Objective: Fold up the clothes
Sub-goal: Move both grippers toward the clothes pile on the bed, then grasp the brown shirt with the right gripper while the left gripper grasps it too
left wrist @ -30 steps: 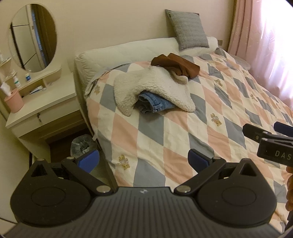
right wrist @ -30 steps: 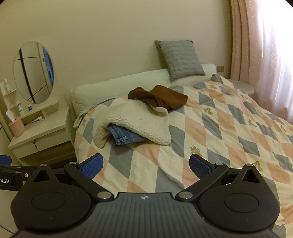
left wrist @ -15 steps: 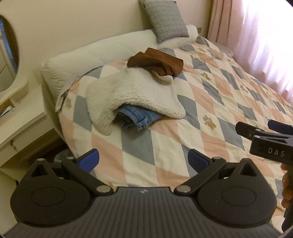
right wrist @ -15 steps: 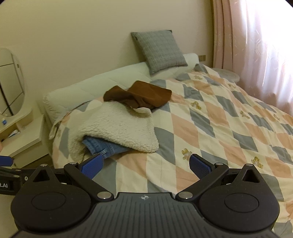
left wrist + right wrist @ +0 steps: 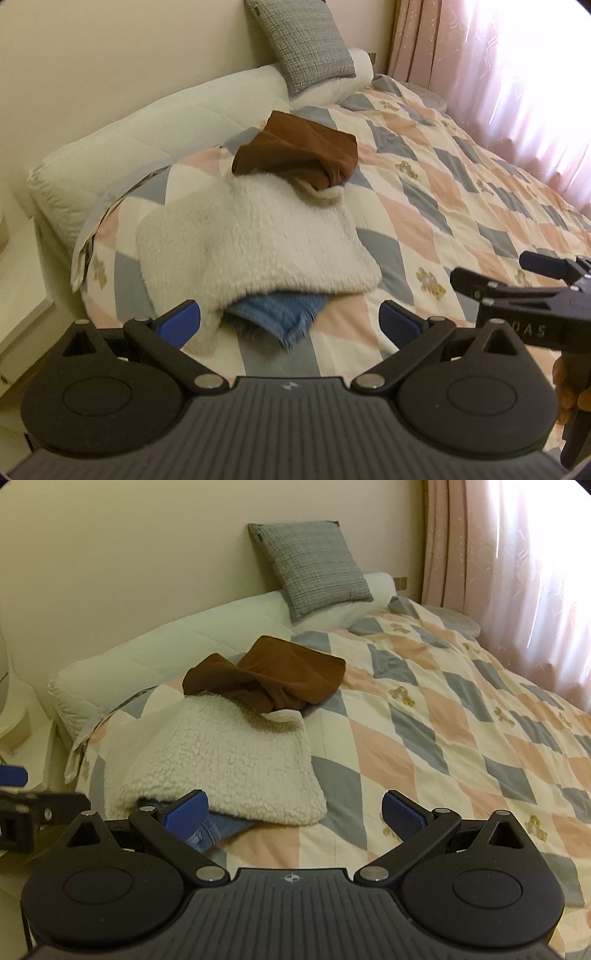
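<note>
White letters "DAS" can be read on the black body of the right gripper (image 5: 517,275), which shows at 3 o'clock in the left wrist view; no other writing is legible.

On the checked quilt (image 5: 424,738) lies a pile of clothes: a cream fleece garment (image 5: 255,243) on top of blue jeans (image 5: 284,314), whose frayed hem pokes out at the near side, and a brown garment (image 5: 299,155) resting on the fleece's far edge at 12 o'clock. The pile sits near the bed's left edge, by the white padded headboard (image 5: 166,642). A grey cushion (image 5: 310,565) leans against the wall at 12 o'clock. From 1 to 4 o'clock the quilt lies bare and open toward the pink curtain (image 5: 517,572).

The left gripper (image 5: 290,325) has its blue pads spread wide, holding nothing, poised just before the jeans hem. The right gripper's jaws are likewise wide apart and empty, over the quilt beside the fleece.
</note>
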Demonstrator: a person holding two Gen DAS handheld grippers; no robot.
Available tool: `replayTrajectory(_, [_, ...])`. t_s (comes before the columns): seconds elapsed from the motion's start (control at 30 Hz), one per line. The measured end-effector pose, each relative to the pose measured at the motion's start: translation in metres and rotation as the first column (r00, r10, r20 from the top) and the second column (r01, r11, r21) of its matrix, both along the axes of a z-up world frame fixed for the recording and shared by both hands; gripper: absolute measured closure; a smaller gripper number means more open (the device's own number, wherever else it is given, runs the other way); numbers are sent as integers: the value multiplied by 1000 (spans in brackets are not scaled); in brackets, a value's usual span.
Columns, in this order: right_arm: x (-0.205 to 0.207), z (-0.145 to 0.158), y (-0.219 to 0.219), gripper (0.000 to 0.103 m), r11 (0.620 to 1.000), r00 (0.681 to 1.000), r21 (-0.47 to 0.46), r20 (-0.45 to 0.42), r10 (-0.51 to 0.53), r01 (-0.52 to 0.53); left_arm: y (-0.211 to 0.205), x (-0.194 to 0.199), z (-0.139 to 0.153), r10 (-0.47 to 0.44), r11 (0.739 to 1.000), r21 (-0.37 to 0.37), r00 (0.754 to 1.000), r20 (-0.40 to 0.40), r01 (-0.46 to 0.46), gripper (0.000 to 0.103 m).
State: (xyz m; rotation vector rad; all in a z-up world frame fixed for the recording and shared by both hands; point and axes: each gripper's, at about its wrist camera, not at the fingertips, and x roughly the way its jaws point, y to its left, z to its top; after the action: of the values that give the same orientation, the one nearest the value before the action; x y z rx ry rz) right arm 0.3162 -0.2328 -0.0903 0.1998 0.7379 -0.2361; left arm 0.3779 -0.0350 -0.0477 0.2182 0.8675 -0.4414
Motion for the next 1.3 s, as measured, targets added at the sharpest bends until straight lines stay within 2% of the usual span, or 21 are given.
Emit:
replayTrajectory(0.17, [42, -15, -4, 0, 1000, 1000, -7, -30, -7, 7, -1, 53, -7, -8, 999, -40, 1000, 0, 8, 1])
replayTrajectory(0.27, [66, -24, -9, 0, 1000, 999, 1, -29, -14, 14, 1, 88, -17, -10, 995, -99, 1000, -7, 9, 1])
replayTrajectory(0.4, [96, -36, -19, 0, 1000, 1000, 11, -8, -21, 21, -6, 135, -31, -61, 994, -91, 998, -33, 57, 1])
replayTrajectory(0.5, [127, -48, -31, 0, 1000, 1000, 22, -26, -16, 16, -14, 167, -41, -122, 988, -98, 993, -7, 121, 3])
replayTrajectory(0.63, [173, -59, -54, 0, 995, 999, 102, -36, 16, -13, -31, 206, -58, -174, 982, -70, 983, 62, 178, 9])
replayTrajectory(0.77, [222, -67, -78, 3, 987, 998, 158, -53, 34, -25, -48, 239, -78, -226, 971, -67, 971, 79, 231, 9])
replayTrajectory(0.97, [294, -78, -111, 12, 956, 997, 292, -54, 46, -29, -74, 288, -107, -302, 949, -62, 948, 104, 309, 9])
replayTrajectory(1.03, [319, -82, -114, 13, 951, 996, 307, -58, 65, -44, -80, 301, -119, -317, 945, -58, 944, 89, 322, 9])
replayTrajectory(1.1, [346, -86, -115, 13, 946, 993, 318, -75, 92, -64, -84, 312, -133, -323, 944, -54, 945, 57, 326, 15])
replayTrajectory(1.13, [359, -89, -113, 13, 944, 991, 322, -85, 106, -74, -85, 317, -139, -325, 943, -55, 945, 40, 327, 26])
replayTrajectory(1.17, [372, -92, -111, 13, 942, 988, 325, -94, 120, -83, -84, 321, -143, -323, 943, -77, 946, 21, 324, 43])
replayTrajectory(1.2, [385, -95, -109, 13, 944, 986, 318, -111, 128, -87, -82, 324, -148, -319, 943, -99, 948, 1, 317, 53])
replayTrajectory(1.23, [397, -98, -107, 15, 946, 982, 311, -128, 136, -91, -81, 326, -151, -314, 944, -108, 949, -11, 311, 70])
replayTrajectory(1.27, [409, -101, -105, 15, 948, 979, 303, -146, 144, -94, -79, 326, -153, -307, 946, -109, 952, -13, 304, 75])
replayTrajectory(1.3, [422, -104, -103, 15, 950, 975, 295, -163, 151, -98, -77, 324, -154, -301, 948, -108, 953, -4, 299, 76])
